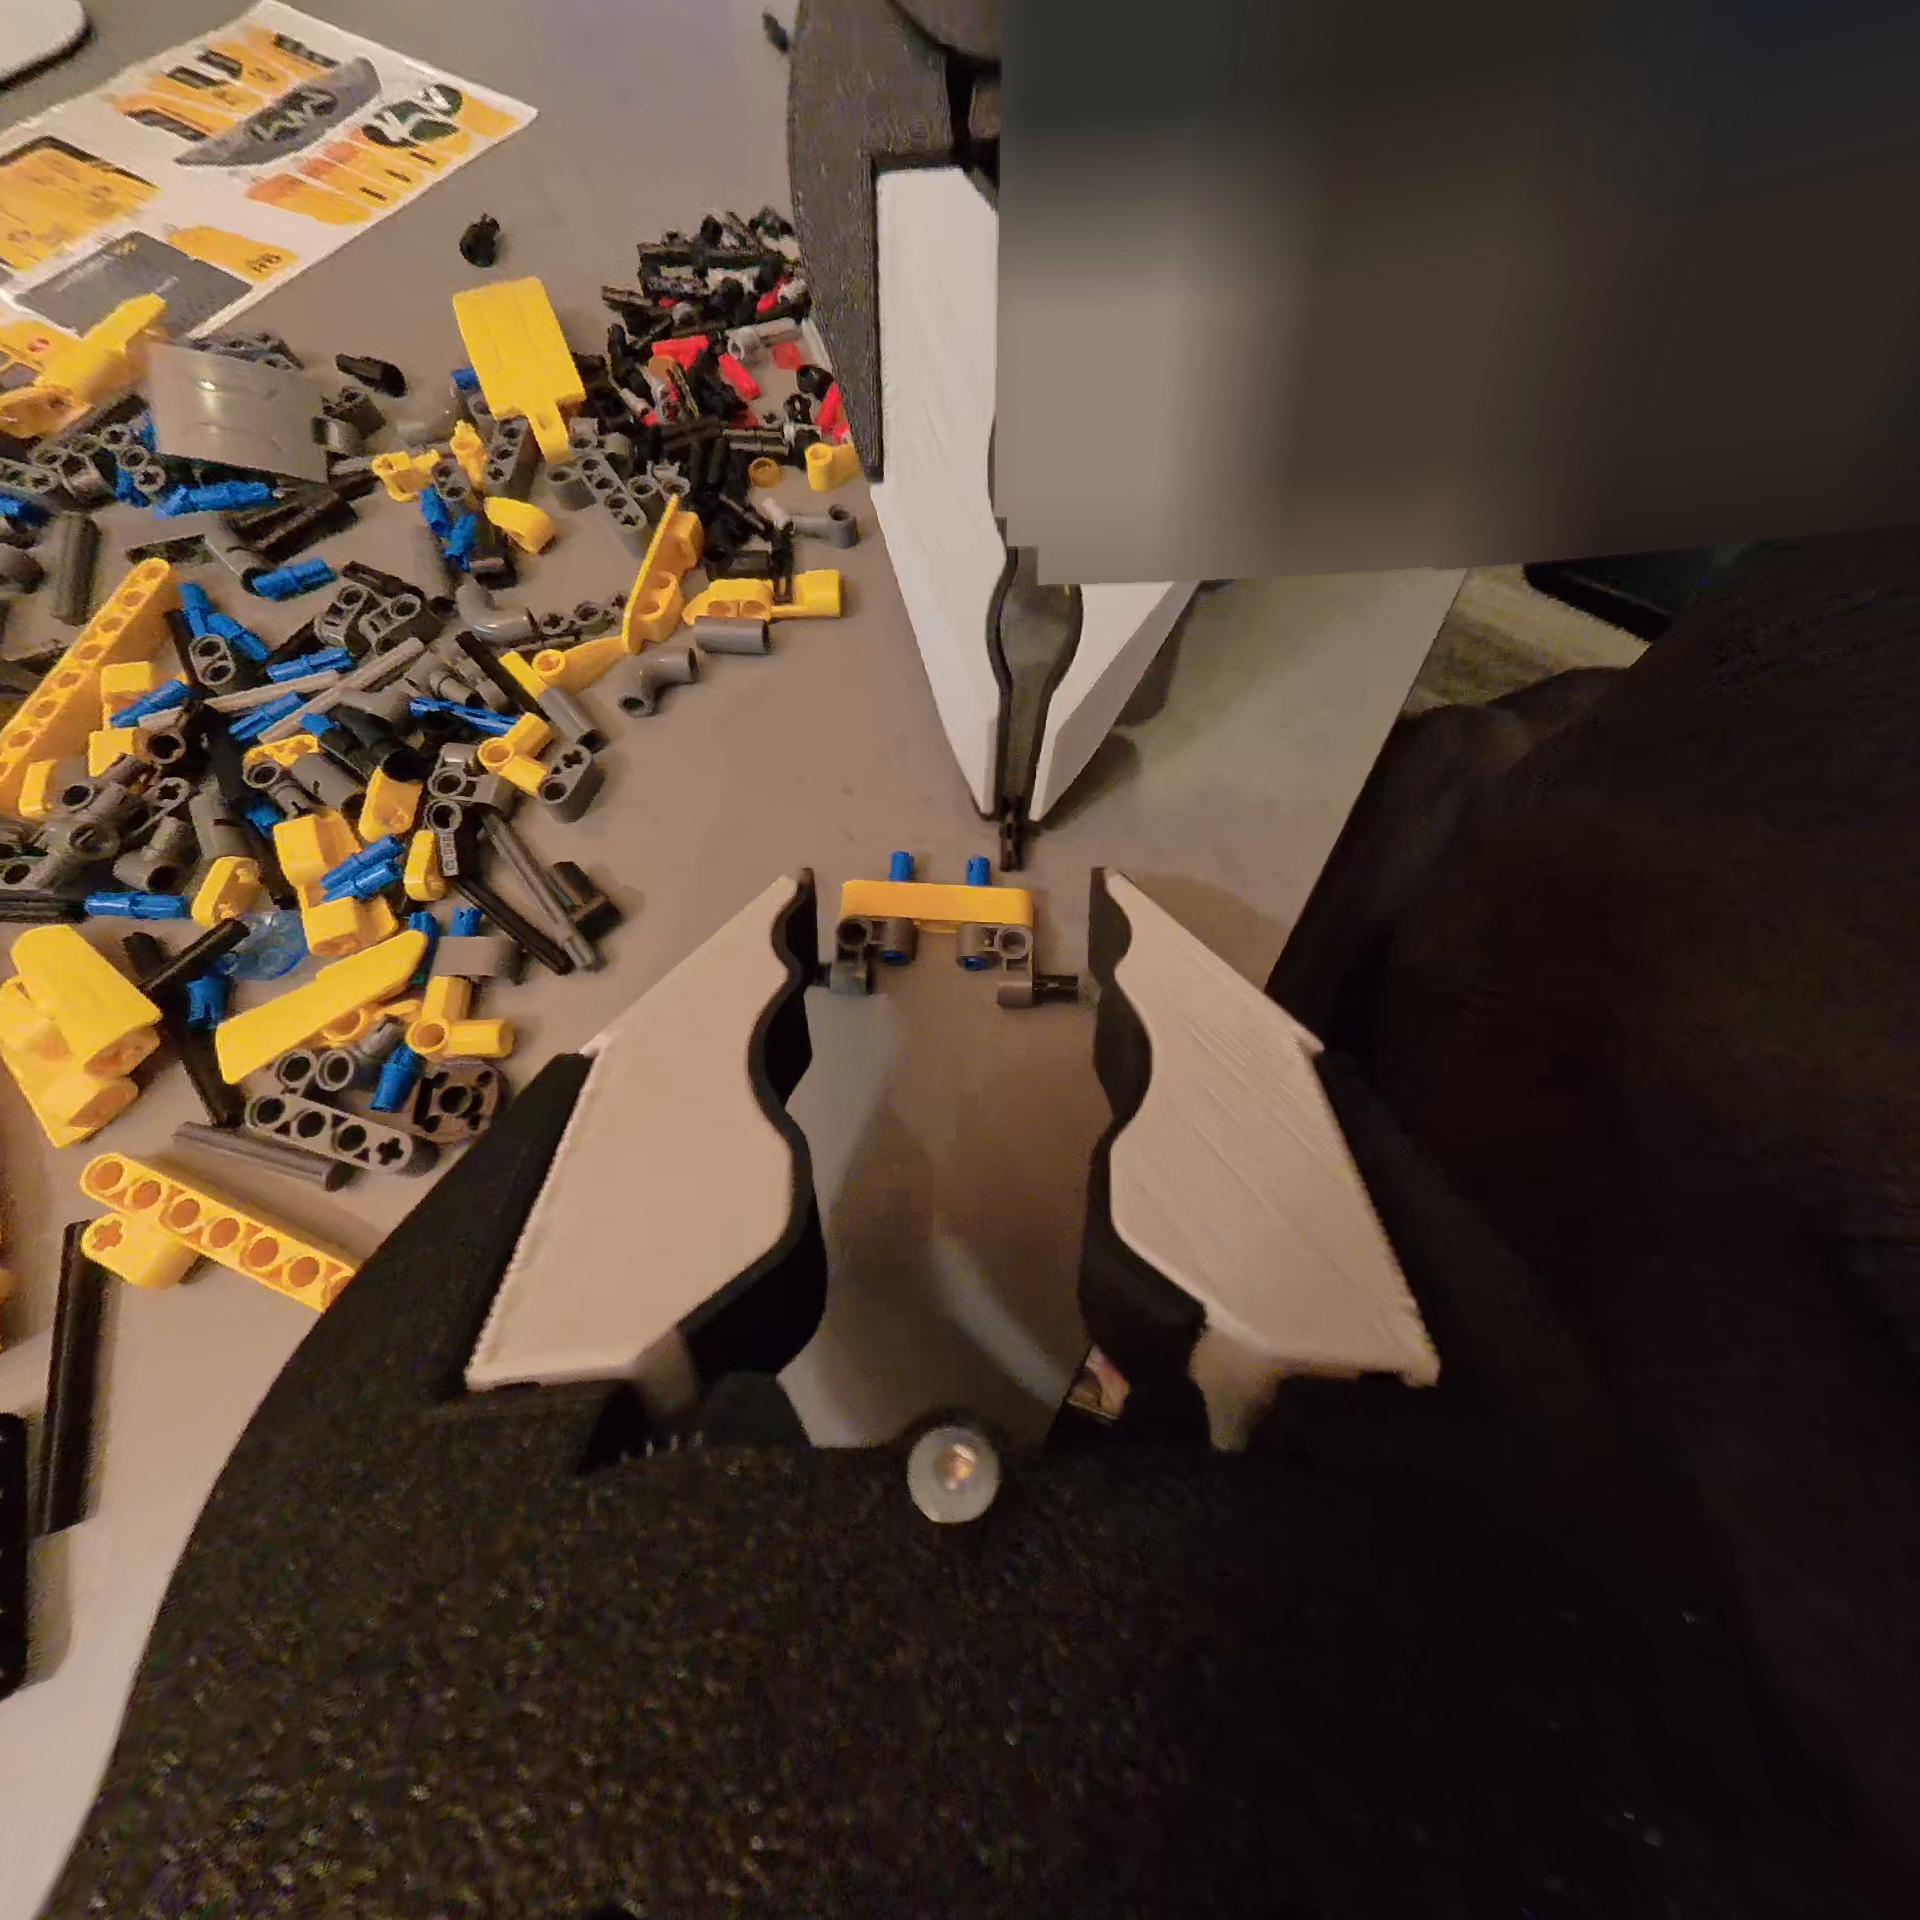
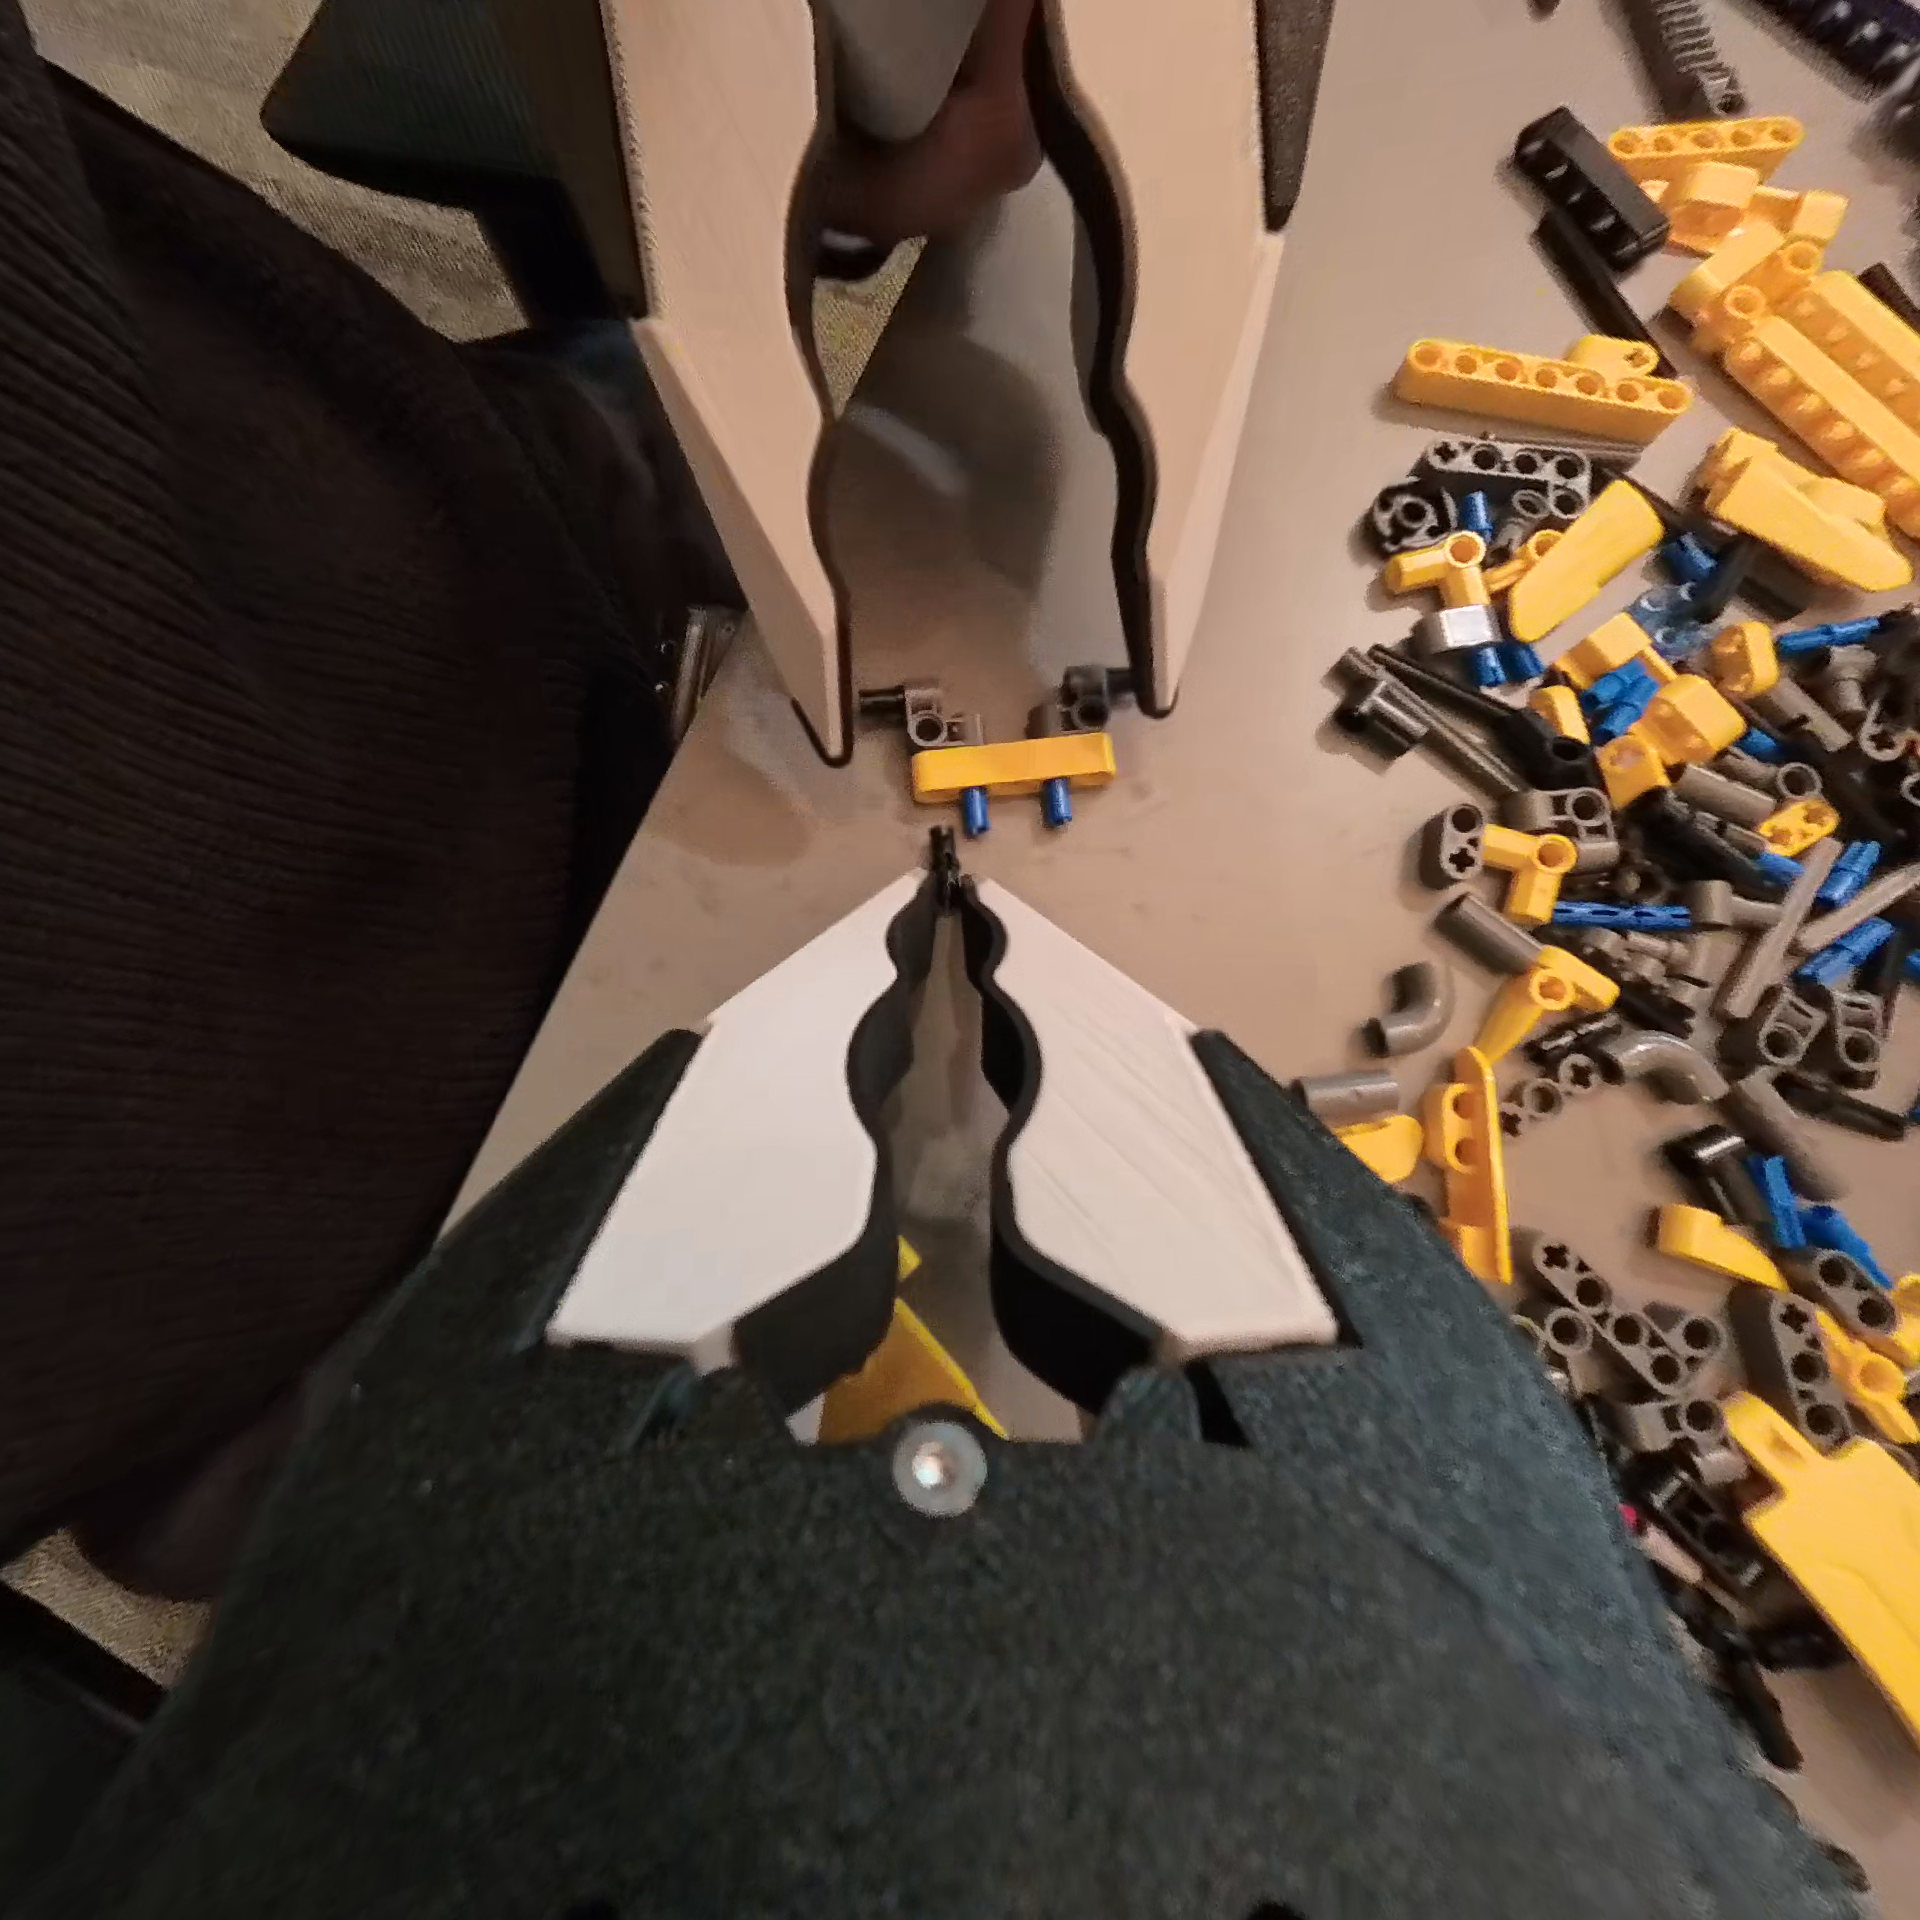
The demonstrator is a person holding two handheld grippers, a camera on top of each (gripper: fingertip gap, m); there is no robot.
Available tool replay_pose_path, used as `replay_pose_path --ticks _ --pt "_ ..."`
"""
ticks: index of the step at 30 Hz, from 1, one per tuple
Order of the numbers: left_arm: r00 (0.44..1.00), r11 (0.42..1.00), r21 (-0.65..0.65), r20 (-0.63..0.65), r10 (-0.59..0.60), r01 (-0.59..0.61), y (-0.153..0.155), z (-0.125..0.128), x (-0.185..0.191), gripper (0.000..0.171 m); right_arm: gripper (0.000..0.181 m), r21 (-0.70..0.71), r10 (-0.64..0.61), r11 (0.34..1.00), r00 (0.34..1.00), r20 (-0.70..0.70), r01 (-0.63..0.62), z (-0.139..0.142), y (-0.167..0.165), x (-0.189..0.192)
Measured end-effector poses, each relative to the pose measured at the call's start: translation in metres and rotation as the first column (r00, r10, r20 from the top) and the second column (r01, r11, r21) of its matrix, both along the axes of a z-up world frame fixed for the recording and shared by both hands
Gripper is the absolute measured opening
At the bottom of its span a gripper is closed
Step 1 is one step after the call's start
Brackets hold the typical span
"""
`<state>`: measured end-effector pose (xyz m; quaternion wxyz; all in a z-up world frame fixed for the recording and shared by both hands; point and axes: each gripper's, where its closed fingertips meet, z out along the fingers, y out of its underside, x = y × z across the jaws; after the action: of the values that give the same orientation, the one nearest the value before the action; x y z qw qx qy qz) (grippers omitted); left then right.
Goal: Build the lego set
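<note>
A small assembly lies on the grey table near its edge: a short yellow beam (image 1: 935, 902) with two blue pins and grey connectors at both ends. It also shows in the right wrist view (image 2: 1013, 767). My left gripper (image 1: 951, 883) is open, with one fingertip on each side of the assembly, close to the grey connectors. It comes in from the top of the right wrist view (image 2: 992, 727). My right gripper (image 2: 945, 881) is shut on a small black pin (image 2: 942, 847), whose tip points at the assembly, just short of the blue pins. The right gripper also shows in the left wrist view (image 1: 1008, 821).
A big pile of loose yellow, grey, black and blue parts (image 1: 312, 727) covers the table beside the assembly; it is on the right in the right wrist view (image 2: 1662, 831). A printed sticker sheet (image 1: 208, 156) lies farther back. A person's dark clothing (image 2: 260, 727) borders the table edge. My two grippers' fingertips are within a few centimetres of each other.
</note>
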<state>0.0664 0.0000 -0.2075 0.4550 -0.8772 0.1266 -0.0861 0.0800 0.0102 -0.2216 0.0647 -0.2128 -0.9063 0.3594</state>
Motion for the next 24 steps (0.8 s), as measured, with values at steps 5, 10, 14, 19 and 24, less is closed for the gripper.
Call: replay_pose_path --ticks 5,10,14,19,24 --pt "0.999 0.996 -0.091 -0.046 -0.001 -0.003 0.0 -0.011 -0.008 0.061 0.004 -0.036 -0.003 0.999 1.0 0.02 0.004 0.001 -0.005 0.0" --pt "0.993 0.99 -0.131 -0.103 -0.056 0.042 0.001 -0.016 -0.006 0.055 0.004 -0.031 -0.016 0.999 1.0 0.026 0.017 -0.002 -0.006 -0.001" --pt "0.992 0.987 -0.14 -0.085 -0.096 0.083 -0.001 -0.017 -0.001 0.041 0.004 -0.048 -0.02 0.999 0.999 0.036 0.022 -0.001 -0.007 -0.001" --pt "0.992 0.986 -0.141 -0.084 -0.097 0.085 -0.001 -0.017 -0.001 0.04 0.004 -0.05 -0.021 0.998 0.999 0.031 0.023 -0.001 -0.007 -0.001" --pt "0.992 0.986 -0.141 -0.078 -0.095 0.083 -0.001 -0.017 -0.001 0.04 0.003 -0.102 -0.011 0.995 0.997 0.079 0.02 -0.001 -0.009 0.001"
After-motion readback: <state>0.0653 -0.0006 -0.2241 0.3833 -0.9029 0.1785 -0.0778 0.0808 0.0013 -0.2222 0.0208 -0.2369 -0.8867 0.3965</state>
